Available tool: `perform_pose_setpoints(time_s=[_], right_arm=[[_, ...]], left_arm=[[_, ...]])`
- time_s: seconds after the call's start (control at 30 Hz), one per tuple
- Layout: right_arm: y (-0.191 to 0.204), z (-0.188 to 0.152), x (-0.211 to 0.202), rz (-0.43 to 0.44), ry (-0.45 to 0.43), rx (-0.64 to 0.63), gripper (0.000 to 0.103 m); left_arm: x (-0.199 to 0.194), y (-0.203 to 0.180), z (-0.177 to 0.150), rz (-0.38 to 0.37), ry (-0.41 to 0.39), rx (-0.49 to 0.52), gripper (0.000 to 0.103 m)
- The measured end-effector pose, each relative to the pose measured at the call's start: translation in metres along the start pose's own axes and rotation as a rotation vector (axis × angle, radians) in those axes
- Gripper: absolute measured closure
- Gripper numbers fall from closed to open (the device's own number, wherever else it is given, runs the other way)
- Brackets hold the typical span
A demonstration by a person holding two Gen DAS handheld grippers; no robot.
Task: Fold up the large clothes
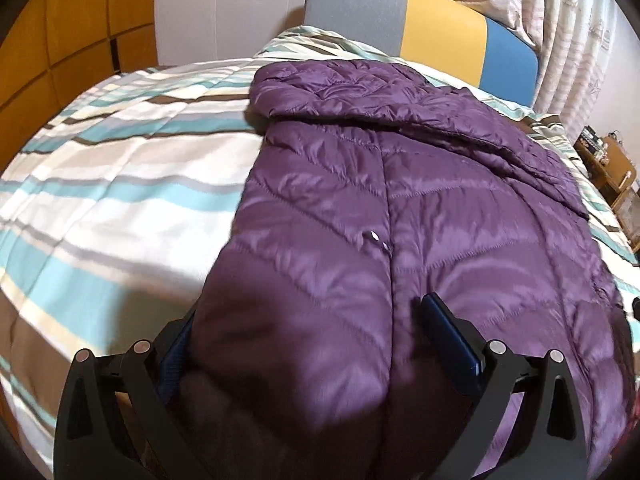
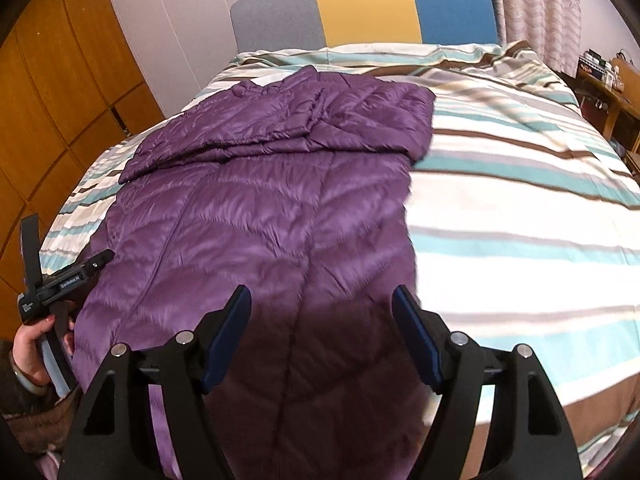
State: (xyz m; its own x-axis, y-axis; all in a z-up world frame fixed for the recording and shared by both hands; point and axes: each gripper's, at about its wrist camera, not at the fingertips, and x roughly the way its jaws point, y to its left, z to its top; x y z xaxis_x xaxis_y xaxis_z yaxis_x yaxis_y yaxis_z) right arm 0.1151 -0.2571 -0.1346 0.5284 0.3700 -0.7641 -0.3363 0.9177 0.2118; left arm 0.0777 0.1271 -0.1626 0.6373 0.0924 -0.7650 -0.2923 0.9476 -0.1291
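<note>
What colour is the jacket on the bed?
Purple, quilted and shiny. The jacket shows best in the right wrist view.

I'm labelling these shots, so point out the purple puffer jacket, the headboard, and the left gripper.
purple puffer jacket (image 2: 248,208), right wrist view, quilted back panel
headboard (image 2: 364,8), right wrist view, yellow middle section
left gripper (image 1: 304,344), left wrist view, midway between fingertips

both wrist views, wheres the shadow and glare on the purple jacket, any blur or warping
Left wrist view: the purple jacket is shadowed near the left gripper, sheen mid-panel; the striped bedding is smeared. Right wrist view: dark shadow between the right gripper fingers, the bedding is overexposed at right. Fisheye bows the headboard in both.
</note>
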Motion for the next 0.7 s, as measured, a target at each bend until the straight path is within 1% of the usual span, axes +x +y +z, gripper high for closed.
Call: perform_pose_setpoints(time_s=[0.17, 0.23, 0.33, 0.4, 0.47, 0.53, 0.7], right_arm=[[-0.024, -0.017, -0.012, -0.004, 0.025, 0.048, 0.034], [-0.035, -0.023, -0.014, -0.003, 0.044, 0.075, 0.035], [-0.052, -0.031, -0.019, -0.013, 0.067, 0.096, 0.036], [-0.063, -0.037, -0.021, -0.015, 0.08, 0.116, 0.037], [-0.076, -0.043, -0.021, 0.006, 0.1, 0.157, 0.039], [-0.085, -0.047, -0.023, 0.043, 0.11, 0.194, 0.042], [-0.085, -0.052, -0.03, 0.125, 0.129, 0.191, 0.043]], left_arm=[[-0.016, 0.011, -0.009, -0.019, -0.002, -0.045, 0.003], [-0.021, 0.016, -0.015, -0.037, 0.0, -0.045, 0.003], [-0.028, 0.021, -0.019, -0.033, -0.006, -0.026, 0.003], [-0.032, 0.028, -0.023, -0.054, -0.006, -0.031, 0.006], [-0.035, 0.035, -0.026, -0.079, -0.004, -0.037, 0.011], [-0.039, 0.038, -0.03, -0.112, -0.006, -0.026, 0.011], [-0.048, 0.041, -0.043, -0.167, 0.006, 0.007, 0.011]])
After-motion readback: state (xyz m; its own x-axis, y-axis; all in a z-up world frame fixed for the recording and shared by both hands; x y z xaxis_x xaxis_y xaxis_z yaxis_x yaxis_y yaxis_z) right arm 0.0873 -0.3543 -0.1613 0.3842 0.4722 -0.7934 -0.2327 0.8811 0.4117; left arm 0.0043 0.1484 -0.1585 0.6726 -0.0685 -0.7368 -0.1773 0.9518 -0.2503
